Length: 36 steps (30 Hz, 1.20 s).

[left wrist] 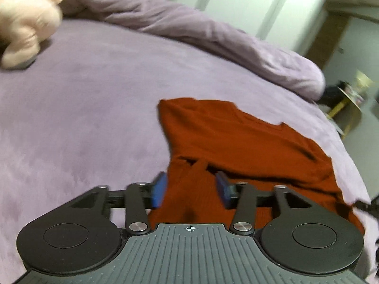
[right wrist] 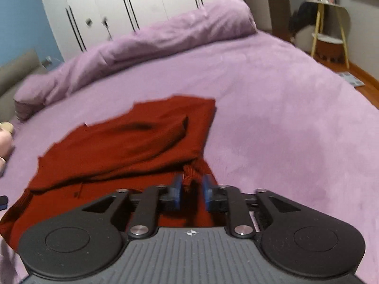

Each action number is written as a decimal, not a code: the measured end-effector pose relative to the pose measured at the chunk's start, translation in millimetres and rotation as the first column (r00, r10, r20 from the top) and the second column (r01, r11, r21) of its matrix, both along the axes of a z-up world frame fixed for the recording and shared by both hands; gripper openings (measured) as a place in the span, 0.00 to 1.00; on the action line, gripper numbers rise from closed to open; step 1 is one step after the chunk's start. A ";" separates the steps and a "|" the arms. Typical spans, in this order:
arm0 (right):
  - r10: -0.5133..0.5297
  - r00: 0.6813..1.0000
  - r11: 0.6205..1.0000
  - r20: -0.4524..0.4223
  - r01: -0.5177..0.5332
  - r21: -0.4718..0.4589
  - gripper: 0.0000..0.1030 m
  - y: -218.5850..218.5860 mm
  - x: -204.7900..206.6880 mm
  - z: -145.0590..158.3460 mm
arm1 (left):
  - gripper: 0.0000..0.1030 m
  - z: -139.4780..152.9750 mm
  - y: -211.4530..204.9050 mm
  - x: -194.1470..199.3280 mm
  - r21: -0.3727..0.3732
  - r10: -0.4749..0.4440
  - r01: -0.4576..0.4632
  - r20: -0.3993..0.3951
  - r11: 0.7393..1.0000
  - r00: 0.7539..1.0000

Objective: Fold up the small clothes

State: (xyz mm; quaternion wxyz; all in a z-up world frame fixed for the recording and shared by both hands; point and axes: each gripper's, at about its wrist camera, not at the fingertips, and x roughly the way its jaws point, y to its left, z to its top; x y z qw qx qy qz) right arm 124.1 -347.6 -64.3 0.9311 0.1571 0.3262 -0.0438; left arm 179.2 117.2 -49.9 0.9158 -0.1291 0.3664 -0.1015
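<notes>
Blue-padded fingers of the left gripper (left wrist: 190, 189) stand apart with red fabric bunched between them, the pads not pressed on the cloth; the right gripper (right wrist: 191, 190) shows a narrower gap, a ribbed fold of the same cloth rising between its pads, though whether they pinch it cannot be told through the blur. Just ahead of both sets of jaws lies the red garment (left wrist: 236, 137), partly folded on itself (a sleeve-like roll crosses its upper layer in the right wrist view), spreading right of the left jaws and left of the right jaws (right wrist: 123, 146); it rests on the purple bedspread (left wrist: 94, 99), which fills the ground beyond the jaws in both views. Far left of the left jaws sits a pink plush toy (left wrist: 26, 21), blurred; behind the garment a rumpled purple duvet (right wrist: 165, 37) runs along the bed's far edge; beyond it stand white wardrobe doors (right wrist: 146, 0); far right of the right jaws, a yellow-legged side table (right wrist: 329, 23).
</notes>
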 end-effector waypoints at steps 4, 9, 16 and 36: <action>0.112 0.993 0.993 -0.020 -0.113 -0.021 0.39 -4.5 -3.1 -6.2 | 0.56 -10.3 -6.9 11.8 0.087 -0.071 0.074 -0.039 0.993 0.997; 0.172 0.982 0.977 -0.071 -0.180 -0.114 0.39 11.6 8.1 -15.1 | 0.50 -27.1 -21.7 31.4 0.091 -0.109 0.118 -0.099 0.989 0.989; 0.210 0.972 0.953 -0.103 -0.227 -0.203 0.27 20.3 14.7 -21.0 | 0.28 -31.2 -29.4 31.4 0.169 -0.111 0.125 -0.092 0.978 0.990; 0.323 0.940 0.915 -0.108 -0.340 -0.217 0.10 26.3 19.6 -26.9 | 0.09 -37.2 -35.5 49.2 0.151 -0.175 0.194 -0.131 0.969 0.976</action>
